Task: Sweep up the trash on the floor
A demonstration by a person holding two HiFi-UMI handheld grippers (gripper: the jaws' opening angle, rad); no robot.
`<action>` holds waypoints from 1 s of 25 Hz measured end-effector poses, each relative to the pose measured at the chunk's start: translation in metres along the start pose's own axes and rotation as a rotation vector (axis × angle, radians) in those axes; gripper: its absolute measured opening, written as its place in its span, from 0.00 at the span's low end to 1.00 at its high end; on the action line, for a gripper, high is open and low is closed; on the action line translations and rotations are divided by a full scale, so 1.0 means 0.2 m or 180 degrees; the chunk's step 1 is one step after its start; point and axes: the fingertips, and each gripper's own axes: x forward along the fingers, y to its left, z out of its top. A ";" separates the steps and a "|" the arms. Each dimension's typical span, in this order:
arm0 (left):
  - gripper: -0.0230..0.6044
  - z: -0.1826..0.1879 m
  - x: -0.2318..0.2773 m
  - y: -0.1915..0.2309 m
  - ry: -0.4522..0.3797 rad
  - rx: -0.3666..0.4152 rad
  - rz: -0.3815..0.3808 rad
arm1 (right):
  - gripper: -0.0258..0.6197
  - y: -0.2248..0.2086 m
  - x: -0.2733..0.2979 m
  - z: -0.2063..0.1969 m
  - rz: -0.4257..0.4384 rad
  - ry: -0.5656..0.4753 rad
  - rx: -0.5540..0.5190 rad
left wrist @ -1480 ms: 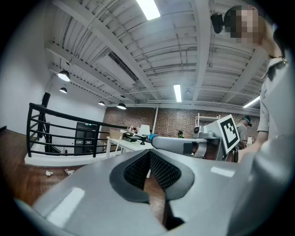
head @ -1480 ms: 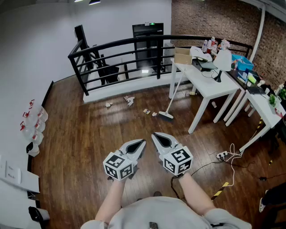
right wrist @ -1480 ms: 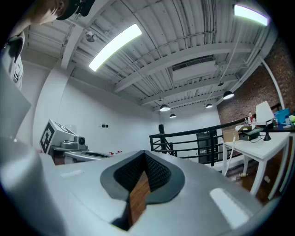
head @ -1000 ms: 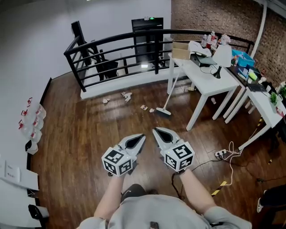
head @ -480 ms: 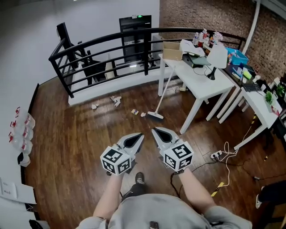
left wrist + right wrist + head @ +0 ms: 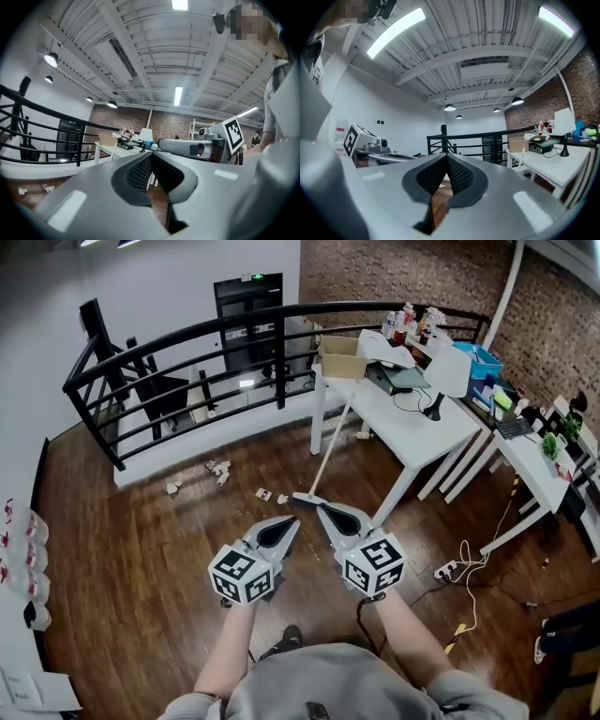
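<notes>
Pale trash scraps [image 6: 218, 468] lie scattered on the far wooden floor [image 6: 122, 549]; right of them, a white broom [image 6: 307, 497] leans against the counter [image 6: 412, 423].

Your floor [image 6: 131, 540] is dark wood plank with a glossy sheen, the railing [image 6: 187, 341] looks like matt black metal, and the wall [image 6: 403, 268] is rough brick. The left gripper [image 6: 294, 519] and right gripper [image 6: 322, 509] have smooth grey plastic shells with dimpled black pads [image 6: 138, 171]. The table [image 6: 412, 432] is smooth white.

Head view steeply down onto floor [image 6: 122, 549]
</notes>
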 end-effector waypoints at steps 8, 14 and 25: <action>0.04 0.00 0.25 0.28 0.0060 -0.0087 -0.0045 | 0.04 -0.26 0.24 -0.05 -0.0061 0.0134 0.0026; 0.04 0.04 0.54 0.46 0.0112 0.0041 0.0049 | 0.04 -0.58 0.42 0.00 0.0016 0.0008 0.0048; 0.04 0.11 1.05 0.68 0.0201 0.0123 0.0331 | 0.04 -1.12 0.67 0.04 0.0349 -0.0090 0.0265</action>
